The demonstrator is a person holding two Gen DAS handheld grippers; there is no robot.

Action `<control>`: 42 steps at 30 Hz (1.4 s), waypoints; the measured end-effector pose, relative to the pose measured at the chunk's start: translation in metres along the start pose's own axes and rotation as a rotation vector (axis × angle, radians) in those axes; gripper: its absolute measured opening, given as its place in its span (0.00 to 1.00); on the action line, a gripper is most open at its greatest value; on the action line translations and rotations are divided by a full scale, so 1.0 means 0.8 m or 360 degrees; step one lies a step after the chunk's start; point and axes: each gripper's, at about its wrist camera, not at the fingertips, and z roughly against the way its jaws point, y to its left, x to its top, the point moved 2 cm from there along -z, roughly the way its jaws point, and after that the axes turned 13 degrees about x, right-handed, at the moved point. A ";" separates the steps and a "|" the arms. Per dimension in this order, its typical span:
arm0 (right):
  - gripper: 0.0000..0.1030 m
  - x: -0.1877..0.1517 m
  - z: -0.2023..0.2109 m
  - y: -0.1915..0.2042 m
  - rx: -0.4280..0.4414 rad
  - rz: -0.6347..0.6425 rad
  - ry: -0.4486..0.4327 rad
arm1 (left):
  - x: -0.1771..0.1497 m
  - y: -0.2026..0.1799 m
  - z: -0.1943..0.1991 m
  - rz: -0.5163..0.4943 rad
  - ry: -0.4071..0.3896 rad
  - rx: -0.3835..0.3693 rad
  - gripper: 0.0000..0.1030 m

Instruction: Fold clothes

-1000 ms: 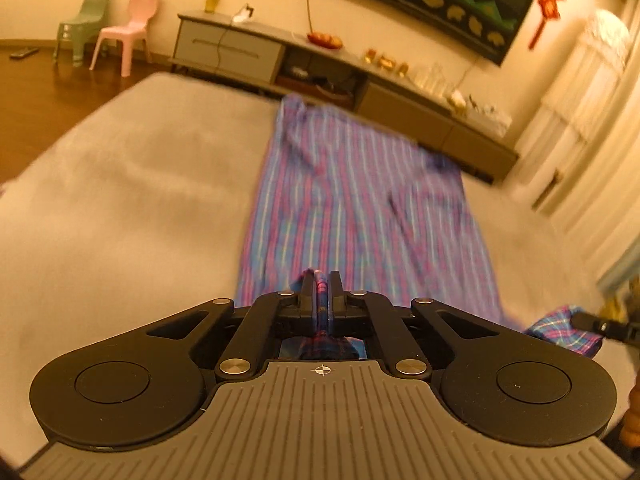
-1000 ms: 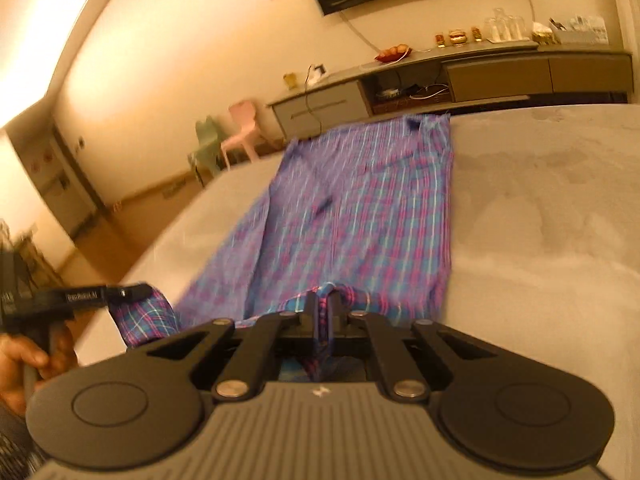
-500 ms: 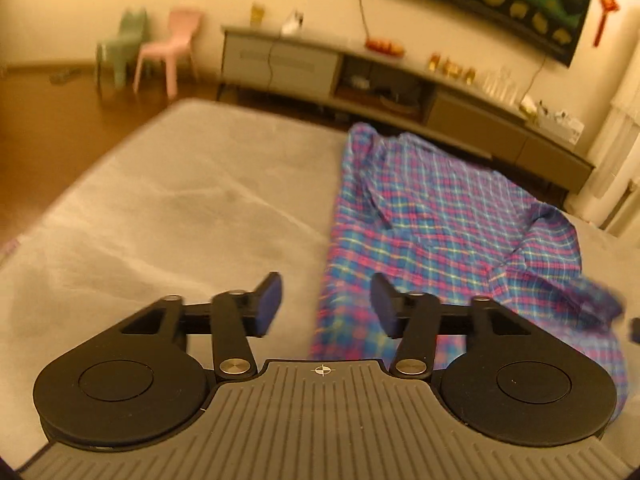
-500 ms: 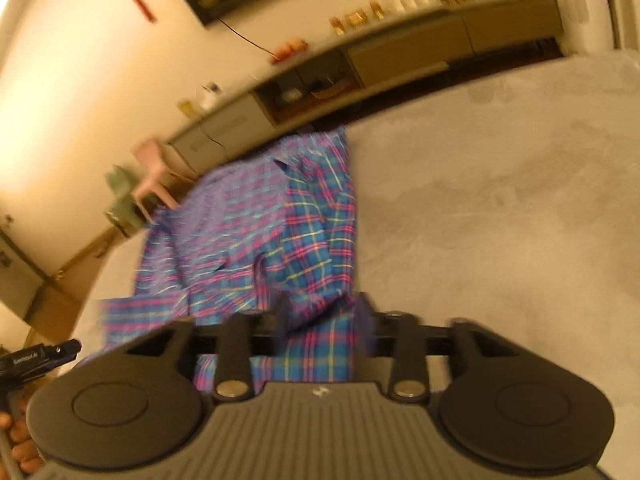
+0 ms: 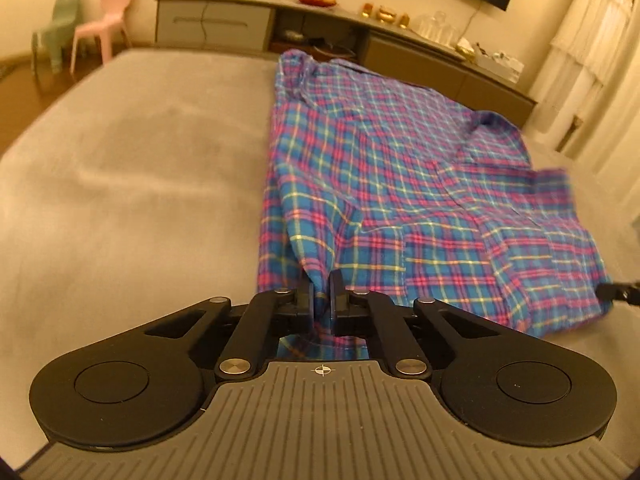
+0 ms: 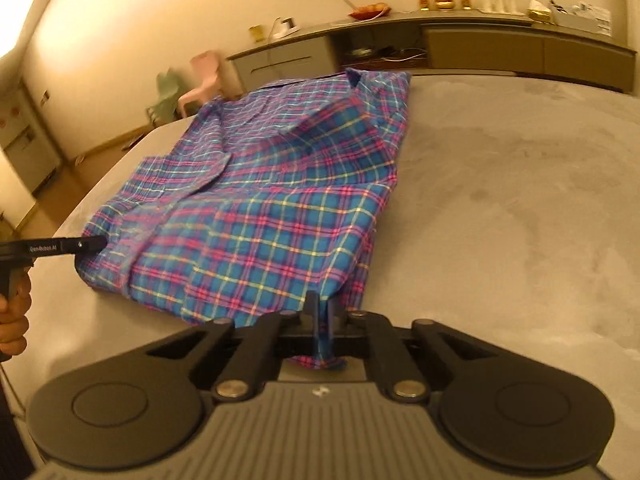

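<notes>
Our left gripper (image 5: 321, 292) and right gripper (image 6: 321, 312) each clamp the blue-and-pink plaid cotton shirt (image 6: 256, 216). It lies on a grey plush bed (image 5: 132, 184) facing a long grey low cabinet (image 6: 480, 48).

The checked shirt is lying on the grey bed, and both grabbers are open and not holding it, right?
Not quite. The checked shirt does lie on the grey bed, but both grabbers are shut on it. The left wrist view shows the left gripper pinching the near hem, and the right wrist view shows the right gripper clamped on the other corner.
</notes>
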 end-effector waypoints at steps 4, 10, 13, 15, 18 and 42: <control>0.08 -0.011 0.034 0.018 0.0051 0.0111 0.0099 | -0.023 0.012 0.024 -0.0021 0.0002 0.0010 0.00; 0.54 0.045 0.041 -0.006 -0.0031 0.0060 -0.0102 | -0.022 0.017 0.027 0.0052 -0.0049 0.0039 0.13; 0.49 0.075 -0.003 -0.039 -0.0078 0.0054 -0.0044 | -0.020 0.014 0.023 0.0033 -0.0055 0.0056 0.20; 0.06 0.086 -0.034 -0.049 -0.0081 0.0125 0.0038 | -0.023 0.012 0.017 -0.0017 -0.0043 0.0083 0.06; 0.05 0.087 -0.051 -0.033 -0.0158 0.0342 0.0028 | -0.023 0.009 0.011 -0.0040 -0.0044 0.0105 0.03; 0.07 -0.012 -0.008 0.023 -0.0148 0.0277 0.0064 | -0.002 -0.034 -0.008 -0.0131 -0.0001 0.0222 0.15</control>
